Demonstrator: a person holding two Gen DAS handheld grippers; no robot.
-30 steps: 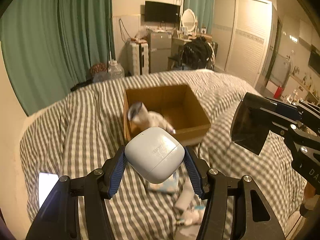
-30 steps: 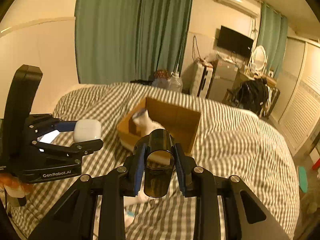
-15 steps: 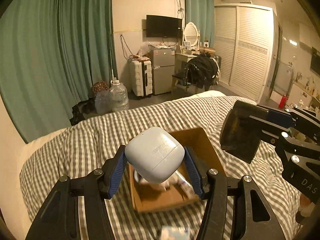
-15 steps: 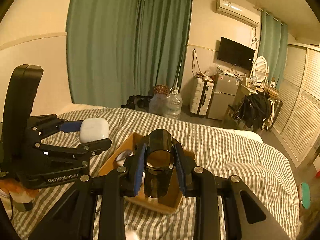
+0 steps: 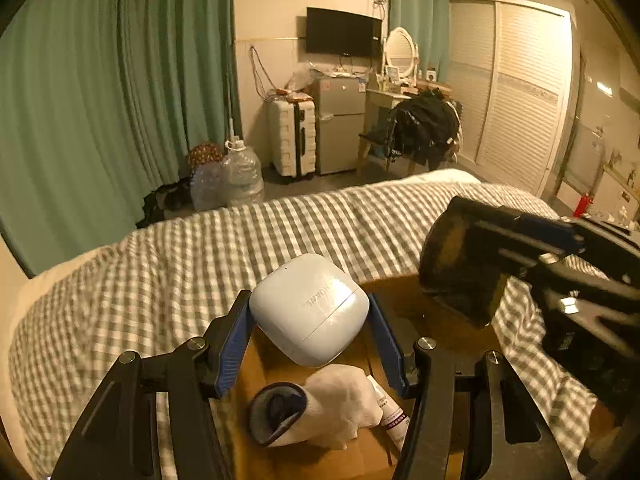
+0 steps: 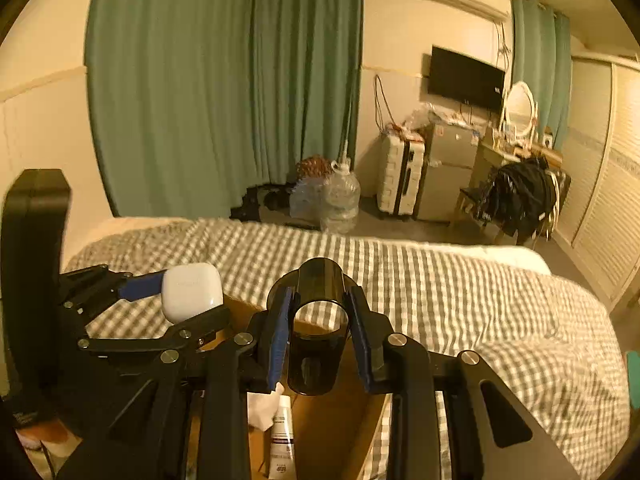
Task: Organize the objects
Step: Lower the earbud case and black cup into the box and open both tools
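My left gripper (image 5: pixel 310 320) is shut on a white earbud case (image 5: pixel 308 308), held just above the open cardboard box (image 5: pixel 420 312). The same case (image 6: pixel 191 291) shows at the left of the right wrist view. My right gripper (image 6: pixel 320 320) is shut on a dark translucent tube-shaped cup (image 6: pixel 318 332), also over the box (image 6: pixel 340 432); in the left wrist view that cup (image 5: pixel 460 268) hangs at the right. Inside the box lie a white sock (image 5: pixel 320 408) with a dark cuff and a small tube (image 6: pixel 280 440) of cream.
The box sits on a bed with a grey-and-white checked cover (image 5: pixel 160 280). Beyond the bed's far edge are green curtains (image 5: pixel 120 80), water jugs (image 5: pixel 240 176), a white suitcase (image 5: pixel 292 136), a small fridge (image 5: pixel 340 124) and a chair with dark clothes (image 5: pixel 424 128).
Both grippers have moved forward over the bed with their objects still held. The box, ahead of them a second ago, is now directly beneath them.
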